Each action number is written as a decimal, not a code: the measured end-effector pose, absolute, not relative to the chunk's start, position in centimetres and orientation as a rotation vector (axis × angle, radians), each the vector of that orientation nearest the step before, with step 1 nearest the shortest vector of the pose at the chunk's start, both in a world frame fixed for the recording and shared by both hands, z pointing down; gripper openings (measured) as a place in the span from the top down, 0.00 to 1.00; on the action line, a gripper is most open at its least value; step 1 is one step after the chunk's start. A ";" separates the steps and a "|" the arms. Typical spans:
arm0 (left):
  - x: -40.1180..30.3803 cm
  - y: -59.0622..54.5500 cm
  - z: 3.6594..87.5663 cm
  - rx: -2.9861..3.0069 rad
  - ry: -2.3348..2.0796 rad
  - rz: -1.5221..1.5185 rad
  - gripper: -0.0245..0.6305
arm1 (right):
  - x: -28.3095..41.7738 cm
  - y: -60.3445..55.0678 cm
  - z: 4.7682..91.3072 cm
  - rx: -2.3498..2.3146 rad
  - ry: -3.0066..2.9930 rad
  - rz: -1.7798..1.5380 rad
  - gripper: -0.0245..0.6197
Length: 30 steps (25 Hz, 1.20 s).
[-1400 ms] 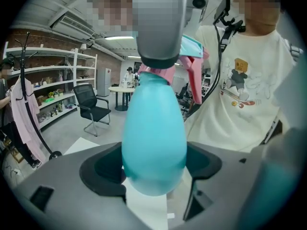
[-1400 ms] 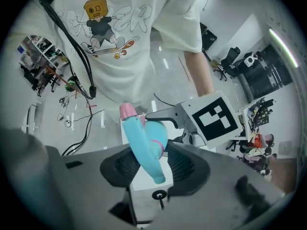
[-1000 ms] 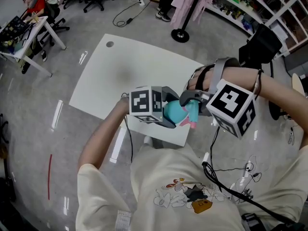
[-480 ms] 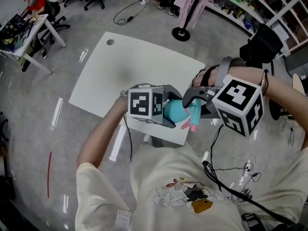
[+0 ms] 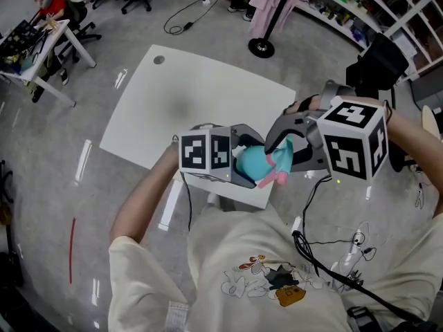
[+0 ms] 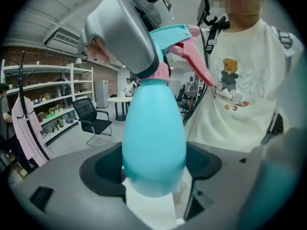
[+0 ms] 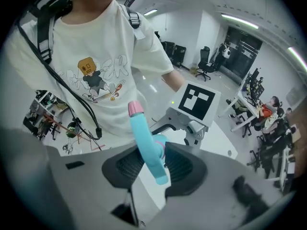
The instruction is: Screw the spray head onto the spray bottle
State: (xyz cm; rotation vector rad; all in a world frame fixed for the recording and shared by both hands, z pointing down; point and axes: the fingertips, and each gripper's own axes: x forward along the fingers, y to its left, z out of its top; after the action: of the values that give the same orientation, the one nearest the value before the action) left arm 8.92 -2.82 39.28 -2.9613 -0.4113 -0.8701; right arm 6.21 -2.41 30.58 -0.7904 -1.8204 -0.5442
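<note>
Head view, left to right. Far left, on the grey floor: a desk (image 5: 43,41). Centre left: white table (image 5: 173,95). Just off its near edge, raised before the person's shirt (image 5: 277,268): left gripper (image 5: 241,166), marker cube toward the camera, clamped on the belly of the teal bottle (image 5: 250,163). Immediately right, on the bottle's neck: teal spray head (image 5: 279,158) with pink trigger, pinched between the jaws of the right gripper (image 5: 286,149). Farther right and behind: coat stand (image 5: 261,47), then shelving (image 5: 387,9). Left gripper view: bottle upright between the two dark pads, pressed on both sides; spray head joined to the neck at a pink collar, trigger pointing right toward the shirt; right gripper covering the head from upper left. Right gripper view: spray head tilted, squeezed between the ribbed pads, pink nozzle end up; beyond it the collar and the left gripper's cube. Tightness of the thread: not discernible.
</note>
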 end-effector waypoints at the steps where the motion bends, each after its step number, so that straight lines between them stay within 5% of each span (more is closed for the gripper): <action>1: 9.0 -2.9 39.3 -2.970 -0.394 -0.876 0.37 | 6.3 -2.6 30.7 -0.782 -1.821 -0.526 0.76; 30: 9.1 -10.0 42.1 -3.021 0.818 -1.049 0.37 | 6.6 -9.5 33.6 -0.141 -1.809 0.018 0.76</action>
State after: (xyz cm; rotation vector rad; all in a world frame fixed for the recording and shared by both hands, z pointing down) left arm 9.14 -10.01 42.07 -3.0214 0.8183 -1.0488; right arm 6.61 -9.46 33.56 -0.1407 -1.8086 0.0178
